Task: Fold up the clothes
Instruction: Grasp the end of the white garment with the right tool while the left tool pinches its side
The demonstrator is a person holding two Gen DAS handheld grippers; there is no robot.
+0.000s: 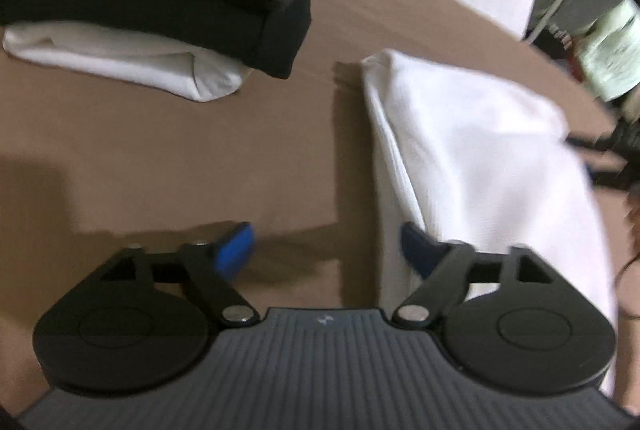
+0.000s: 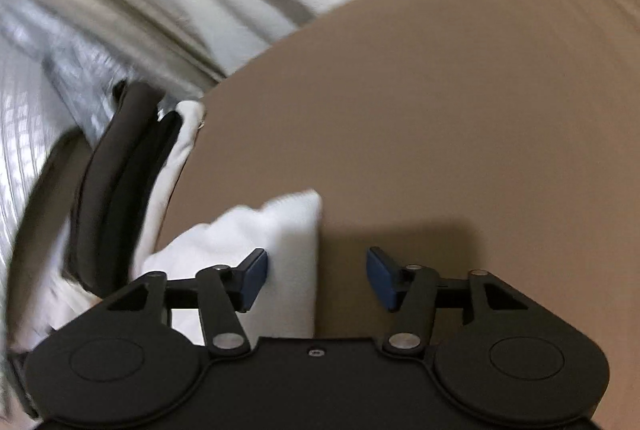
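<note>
White cotton, soft and limp, makes up the folded garment [image 1: 472, 158] that lies flat on the brown table [image 1: 168, 158], a compact rectangle with a thick doubled edge along its left side. It looks light and floppy, with nothing stiff in it, so it will sag and spill open if lifted by a single layer; the surer hold is across that doubled edge or at a corner, pinching all the layers at once. The left tongs [image 1: 326, 250] are spread wide and hold nothing, their right pad just at the garment's near edge. The right tongs [image 2: 316, 278] are likewise agape and empty, with the left pad over the cloth [image 2: 276, 254] and the right one over bare table. Behind, a stack of folded clothes [image 1: 160, 2] sits on the same table: a dark brown piece on top, a black one under it, a white one at the bottom (each looks folded, though motion blur makes the edges uncertain). There is no basket, box or drawer in either view; the stack itself serves as the only gathering place.
</note>
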